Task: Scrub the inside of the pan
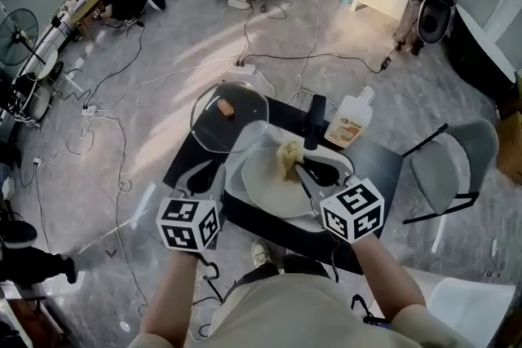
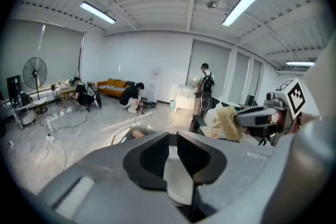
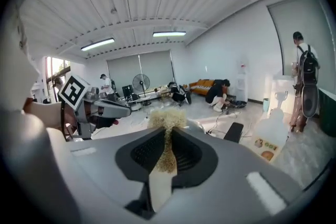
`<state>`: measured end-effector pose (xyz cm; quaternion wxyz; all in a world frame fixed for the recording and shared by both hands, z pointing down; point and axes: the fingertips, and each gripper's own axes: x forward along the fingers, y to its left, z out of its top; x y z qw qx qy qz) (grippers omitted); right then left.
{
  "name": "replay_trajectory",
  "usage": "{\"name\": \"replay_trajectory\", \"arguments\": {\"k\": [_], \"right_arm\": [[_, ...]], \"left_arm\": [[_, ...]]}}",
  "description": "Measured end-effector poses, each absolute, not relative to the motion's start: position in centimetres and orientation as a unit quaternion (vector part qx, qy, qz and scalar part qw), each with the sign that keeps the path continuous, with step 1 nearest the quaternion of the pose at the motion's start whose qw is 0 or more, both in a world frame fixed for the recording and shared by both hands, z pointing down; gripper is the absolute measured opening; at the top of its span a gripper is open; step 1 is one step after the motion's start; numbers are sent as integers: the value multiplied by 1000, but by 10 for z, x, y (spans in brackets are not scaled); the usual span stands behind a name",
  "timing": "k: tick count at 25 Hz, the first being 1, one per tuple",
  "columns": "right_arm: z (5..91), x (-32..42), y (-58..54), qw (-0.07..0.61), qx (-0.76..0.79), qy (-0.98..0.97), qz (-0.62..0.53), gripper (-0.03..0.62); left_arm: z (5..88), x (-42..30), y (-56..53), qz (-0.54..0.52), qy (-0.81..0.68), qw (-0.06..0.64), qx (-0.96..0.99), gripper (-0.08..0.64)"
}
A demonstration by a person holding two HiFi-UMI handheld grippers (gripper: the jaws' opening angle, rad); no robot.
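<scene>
I'm clamping the scrubber in the right gripper; the left gripper, slightly apart, is holding nothing, so I'm expecting the pan to slide.

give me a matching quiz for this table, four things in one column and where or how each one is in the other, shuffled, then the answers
Things:
1. glass lid
2. detergent bottle
3. loofah scrubber
4. pan

Places or states:
A. clamped in the right gripper
B. middle of the table, pale inside, black handle pointing away
C. white with an orange label, right of the handle
D. see-through with a brown knob, left of the handle

Pairs: 1-D, 2-C, 3-A, 4-B
</scene>
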<state>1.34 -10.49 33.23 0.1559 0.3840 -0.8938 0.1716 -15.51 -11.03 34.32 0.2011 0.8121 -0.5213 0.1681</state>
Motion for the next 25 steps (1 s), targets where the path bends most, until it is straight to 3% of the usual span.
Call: {"name": "replay_trajectory", "arguments": {"k": [14,25], "right_arm": [[169,27,-73,40,419,-907,20,48],[117,35,-44,15,425,-903,-57,46]], "left_arm": [[185,-137,-86,94,-519,-27,849,15],[145,-137,-58,55,-533,-94,839,6]]}}
